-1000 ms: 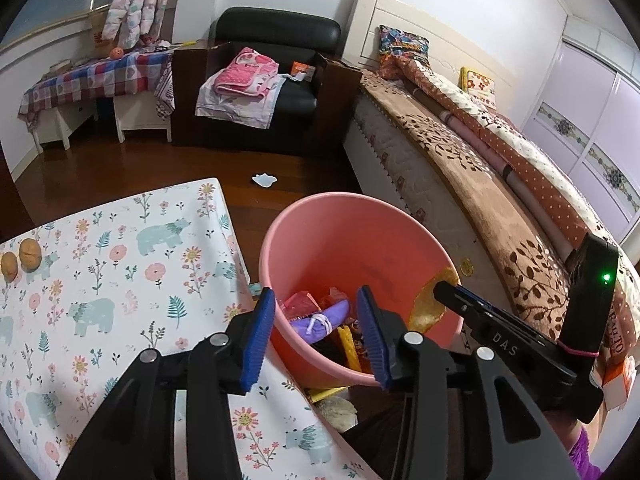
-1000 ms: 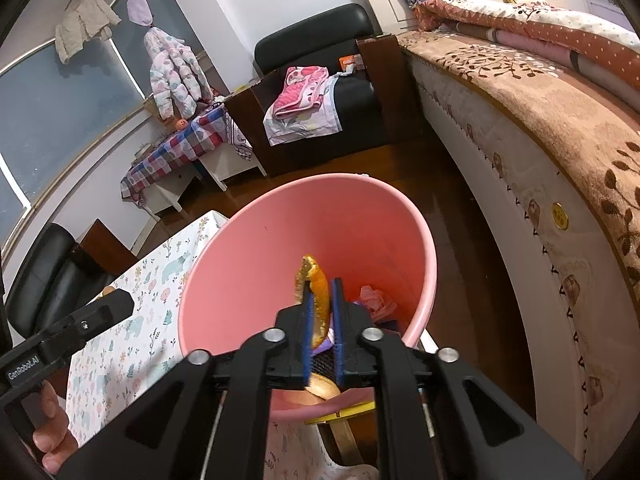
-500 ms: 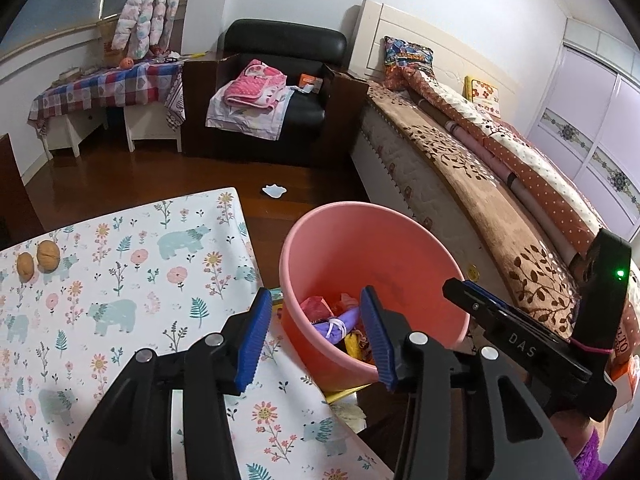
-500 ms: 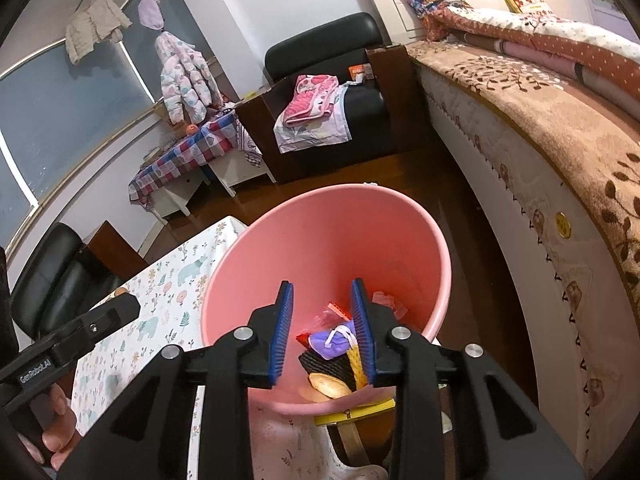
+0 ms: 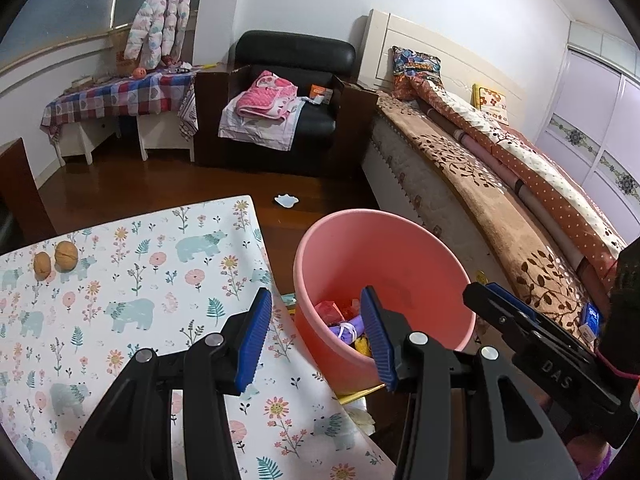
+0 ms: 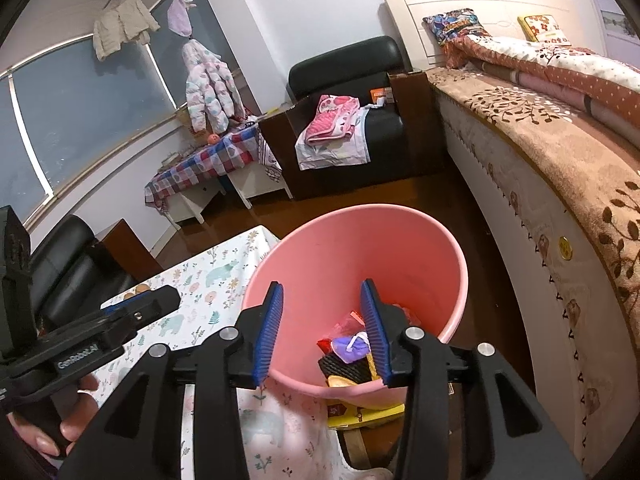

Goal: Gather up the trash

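With both claws up over the pink bucket (image 6: 448, 280), nothing is gripped on either side. Right claw (image 6: 322, 332) hangs above the bucket's mouth, its blue pads (image 6: 270, 332) parted, and those jaws have just been opening with nothing left between them. Down in the bottom of the bucket lies the trash (image 6: 348, 354): a purple bundle with a white string, red wrappers, a dark ridged piece, a yellow strip and an orange-brown scrap nearest the camera. Over on the left wrist view, the left claw (image 5: 316, 336) is spread wide and empty too, one pad over the floral tablecloth of the counter (image 5: 132, 280), the other in front of the bucket's near wall. Same bucket (image 5: 432, 264) here, standing just beside the counter's corner, between it and the bed (image 5: 472, 184), with the heap of trash (image 5: 344, 320) showing inside. Two brown walnuts (image 5: 56, 260) sit side by side at the far left edge of the counter. A white scrap of paper (image 5: 286, 200) lies on the wood floor beyond the bucket, well apart from both claws. Under the bucket's near side a yellow pack (image 6: 360, 410) pokes out. A hand (image 6: 60, 420) grips the left tool's handle, low in the right wrist view.
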`<state>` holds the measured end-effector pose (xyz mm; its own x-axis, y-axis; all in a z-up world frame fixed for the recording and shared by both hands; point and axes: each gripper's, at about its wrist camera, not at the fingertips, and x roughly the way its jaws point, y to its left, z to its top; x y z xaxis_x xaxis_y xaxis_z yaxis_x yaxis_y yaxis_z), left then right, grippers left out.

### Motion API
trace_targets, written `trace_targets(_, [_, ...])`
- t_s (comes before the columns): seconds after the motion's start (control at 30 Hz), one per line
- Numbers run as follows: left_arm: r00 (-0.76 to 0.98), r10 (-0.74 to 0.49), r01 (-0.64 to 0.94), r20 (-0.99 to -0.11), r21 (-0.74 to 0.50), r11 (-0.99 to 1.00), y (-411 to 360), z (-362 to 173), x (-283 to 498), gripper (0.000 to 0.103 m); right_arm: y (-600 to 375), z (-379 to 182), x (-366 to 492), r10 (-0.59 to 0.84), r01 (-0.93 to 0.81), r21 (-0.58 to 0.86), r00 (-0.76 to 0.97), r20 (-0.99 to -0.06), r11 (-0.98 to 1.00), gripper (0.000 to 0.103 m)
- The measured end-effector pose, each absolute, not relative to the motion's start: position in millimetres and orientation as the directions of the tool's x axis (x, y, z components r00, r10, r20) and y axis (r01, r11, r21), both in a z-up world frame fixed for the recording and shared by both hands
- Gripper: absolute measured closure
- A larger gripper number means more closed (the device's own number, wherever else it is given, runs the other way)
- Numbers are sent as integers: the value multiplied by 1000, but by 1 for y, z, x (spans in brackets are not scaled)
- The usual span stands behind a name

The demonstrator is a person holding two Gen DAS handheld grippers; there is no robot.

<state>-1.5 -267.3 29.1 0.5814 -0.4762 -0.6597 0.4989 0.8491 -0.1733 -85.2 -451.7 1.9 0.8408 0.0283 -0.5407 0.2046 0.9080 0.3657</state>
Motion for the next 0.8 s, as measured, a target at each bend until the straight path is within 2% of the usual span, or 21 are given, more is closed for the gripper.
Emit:
trace_targets(0.1, [595,-473,504,-650,-157,850,-268,31,-7,57,-448,4,-89,22,203,351,840,-542,914,60])
trace_targets(0.2, [607,-467,502,-643,-146,853,-269,33,-12,57,-441,6,-93,15,195,327,839,-544,925,47])
trace_targets(0.23, [609,-465,501,-642,-144,854,-270,34,-13,57,-439,7,-94,10,196,320,840,-543,927,45])
trace_targets(0.6, [647,-421,481,-636,-88,872,-271,34,-25,58,-423,12,-101,-20,193,264,840,-541,945,39])
trace_targets(0.8, [655,-415,479,-631,-78,874,-270,36,-27,62,-419,13,-104,-36,202,249,839,-542,947,38])
